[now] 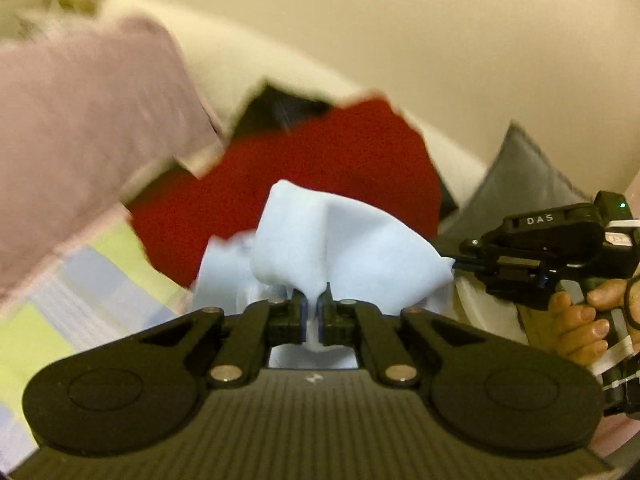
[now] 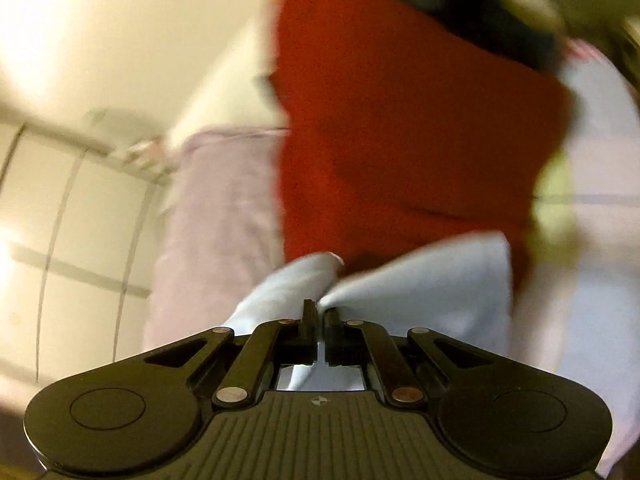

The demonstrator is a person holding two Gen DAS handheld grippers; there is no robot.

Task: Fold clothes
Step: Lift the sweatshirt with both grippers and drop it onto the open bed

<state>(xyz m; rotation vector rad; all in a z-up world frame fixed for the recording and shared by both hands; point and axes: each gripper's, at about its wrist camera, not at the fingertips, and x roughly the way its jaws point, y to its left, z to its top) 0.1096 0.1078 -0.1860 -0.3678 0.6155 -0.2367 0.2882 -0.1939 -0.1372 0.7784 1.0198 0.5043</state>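
Left wrist view: my left gripper (image 1: 313, 300) pinches the soft light blue cloth (image 1: 340, 240), which bunches into a puffy peak over a red garment (image 1: 320, 152). Right wrist view: my right gripper (image 2: 320, 312) is clamped on another smooth fold of that cloth, blurry red fabric behind.

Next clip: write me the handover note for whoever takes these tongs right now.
Left tongs: shut on the light blue garment.
Right tongs: shut on the same garment, at another spot.
Things: the garment is bunched between both tongs; a red garment and a pink garment lie beyond it.
Done: both grips taken.
Left: spread the blue piece, then fold it; no fold shows yet.
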